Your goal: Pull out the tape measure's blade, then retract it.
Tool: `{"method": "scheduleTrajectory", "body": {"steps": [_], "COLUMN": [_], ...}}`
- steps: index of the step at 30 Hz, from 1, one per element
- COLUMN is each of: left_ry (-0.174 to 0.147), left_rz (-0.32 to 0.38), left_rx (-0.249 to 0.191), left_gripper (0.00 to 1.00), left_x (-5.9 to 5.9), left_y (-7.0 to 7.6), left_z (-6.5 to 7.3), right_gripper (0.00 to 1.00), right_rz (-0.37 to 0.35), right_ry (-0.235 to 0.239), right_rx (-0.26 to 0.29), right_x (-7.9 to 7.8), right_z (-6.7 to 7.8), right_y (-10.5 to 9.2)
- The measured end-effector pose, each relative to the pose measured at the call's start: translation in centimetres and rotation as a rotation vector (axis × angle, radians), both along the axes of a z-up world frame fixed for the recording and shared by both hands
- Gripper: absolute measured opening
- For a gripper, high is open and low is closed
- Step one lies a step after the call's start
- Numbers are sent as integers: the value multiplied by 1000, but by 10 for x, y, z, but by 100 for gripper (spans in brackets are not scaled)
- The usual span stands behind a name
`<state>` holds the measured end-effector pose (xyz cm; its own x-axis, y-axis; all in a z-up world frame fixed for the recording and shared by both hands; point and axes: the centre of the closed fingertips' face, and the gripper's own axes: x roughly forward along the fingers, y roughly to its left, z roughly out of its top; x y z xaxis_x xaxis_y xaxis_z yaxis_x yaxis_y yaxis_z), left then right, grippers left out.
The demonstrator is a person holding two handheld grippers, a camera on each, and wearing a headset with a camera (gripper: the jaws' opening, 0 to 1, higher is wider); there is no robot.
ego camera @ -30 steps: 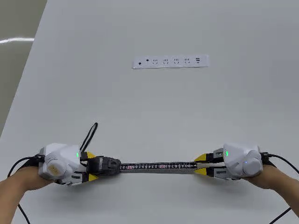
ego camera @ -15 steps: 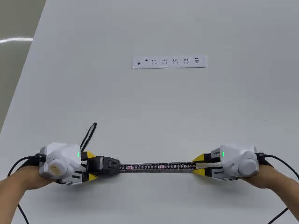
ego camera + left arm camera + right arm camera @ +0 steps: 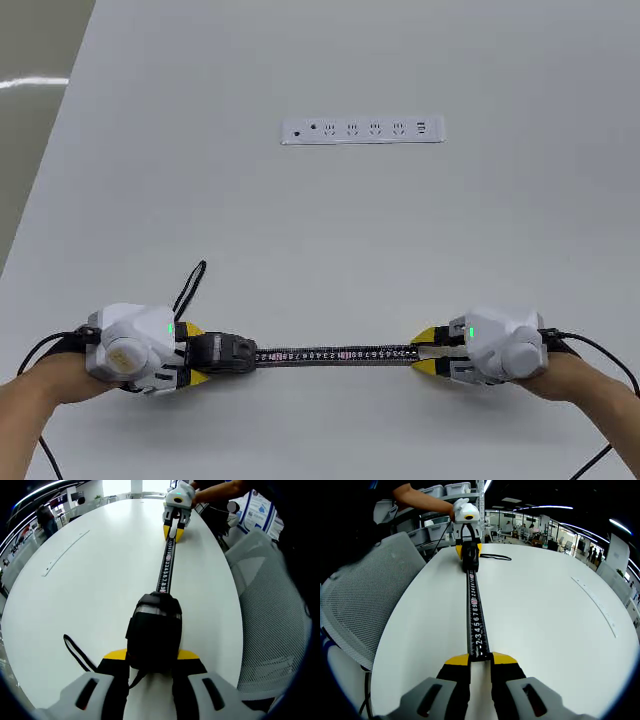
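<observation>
A black tape measure case lies on the white table near its front edge, and my left gripper is shut on it. In the left gripper view the case sits between the yellow-tipped jaws. The dark blade with white numbers runs right from the case to my right gripper, which is shut on the blade's end. In the right gripper view the blade stretches away to the far case. A black wrist strap trails from the case.
A white power strip lies flat at the middle of the table, far from the grippers. A mesh office chair stands beside the table edge, and shelves with bins stand in the room behind.
My right gripper has moved left toward the case, and the visible length of blade between the grippers has grown shorter. The left gripper has hardly moved.
</observation>
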<state>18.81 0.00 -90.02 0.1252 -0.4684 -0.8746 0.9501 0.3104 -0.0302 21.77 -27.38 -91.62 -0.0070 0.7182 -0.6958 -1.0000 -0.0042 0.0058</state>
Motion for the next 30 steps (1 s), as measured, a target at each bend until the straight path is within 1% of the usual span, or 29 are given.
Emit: {"method": "scheduleTrajectory", "body": {"steps": [2,3,5,7,11,16,18,21,24,27,30], "left_ry": [-1,-1,-2,-5,-17,-23,-24,-30,-33,-35,-34], "left_rz": [-11,-12,-15,-21,-35,-29,-24,-14,-4,4,29], "left_rx": [8,10,14,19,35,27,23,15,12,10,5], "left_gripper": [29,29,30,30,30,31,31,31,31,31,32], "left_x": [0,0,0,0,0,1,1,1,0,-1,-1], "left_y": [0,0,1,0,0,1,1,1,2,5,8], "left_z": [-1,-1,-2,-2,-5,-5,-6,-5,-3,-2,0], "right_gripper": [14,14,16,18,20,23,25,25,29,29,31], "right_rz": [-15,-10,-23,-21,-19,-26,-36,-43,-60,-70,-90], "right_ry": [1,-1,7,1,1,2,2,1,3,-1,2], "right_rx": [-13,-10,-11,-8,-11,-24,-25,-31,-36,-39,-36], "right_x": [1,1,1,1,1,0,1,0,0,1,1], "right_z": [0,0,1,1,0,-1,0,2,4,5,8], "right_y": [-2,-1,-1,2,5,3,3,2,0,-2,-4]}}
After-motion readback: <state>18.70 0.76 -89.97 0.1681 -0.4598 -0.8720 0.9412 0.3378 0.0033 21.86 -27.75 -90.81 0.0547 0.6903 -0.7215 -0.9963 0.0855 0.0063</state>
